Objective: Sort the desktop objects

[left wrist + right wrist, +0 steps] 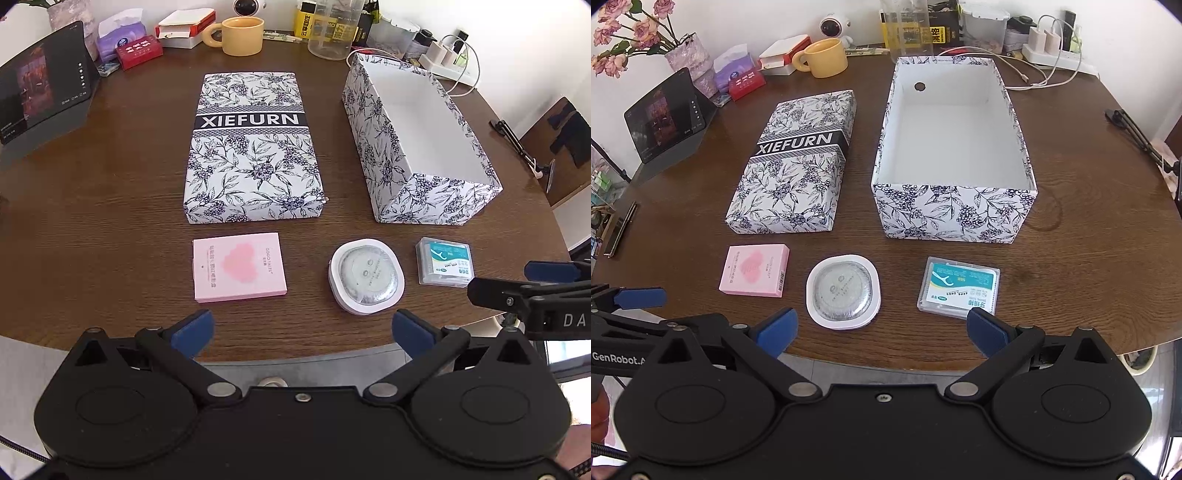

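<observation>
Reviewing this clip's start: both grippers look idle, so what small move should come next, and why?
Probably ease the right gripper forward and right over the dental floss pick box. Both grippers, the left gripper too, are open and hold nothing; that box lies nearest the right fingers, just before the open floral box, whose inside is bare.

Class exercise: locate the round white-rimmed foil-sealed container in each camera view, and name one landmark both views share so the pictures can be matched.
Left wrist view: the round container sits right of centre, between the pink box and the floss-pick case.
Right wrist view: the container sits left of centre, between the same two.
Shared landmark: the XIEFURN lid.
</observation>
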{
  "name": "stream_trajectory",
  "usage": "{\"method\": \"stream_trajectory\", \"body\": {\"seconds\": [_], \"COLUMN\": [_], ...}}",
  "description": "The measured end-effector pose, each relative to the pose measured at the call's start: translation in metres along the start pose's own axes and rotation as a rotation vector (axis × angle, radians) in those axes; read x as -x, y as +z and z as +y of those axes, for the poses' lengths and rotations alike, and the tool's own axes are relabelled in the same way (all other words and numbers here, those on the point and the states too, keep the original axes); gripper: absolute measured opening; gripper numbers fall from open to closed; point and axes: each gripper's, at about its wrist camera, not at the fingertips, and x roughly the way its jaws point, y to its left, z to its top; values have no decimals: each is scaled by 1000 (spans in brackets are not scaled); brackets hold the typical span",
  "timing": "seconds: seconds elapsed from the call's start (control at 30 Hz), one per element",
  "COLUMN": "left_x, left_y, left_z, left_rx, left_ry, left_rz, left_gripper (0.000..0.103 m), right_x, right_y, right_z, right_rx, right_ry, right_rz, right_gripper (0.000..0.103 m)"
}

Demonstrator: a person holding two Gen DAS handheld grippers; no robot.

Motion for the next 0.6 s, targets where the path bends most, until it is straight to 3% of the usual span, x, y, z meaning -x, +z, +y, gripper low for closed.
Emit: {"method": "stream_trajectory", "body": {"seconds": [0.6], "left_x": [-5], "left_y": [1], "left_z": [2], "left_rx": [-10], "left_ry": [7], "left_rz": [11], "left_gripper": [103], "right_x": [-3], "right_y": [2], "right_z": [-2], "right_rx": [2], "right_ry": [4], "right_rz": [6], "right_gripper": [100]}}
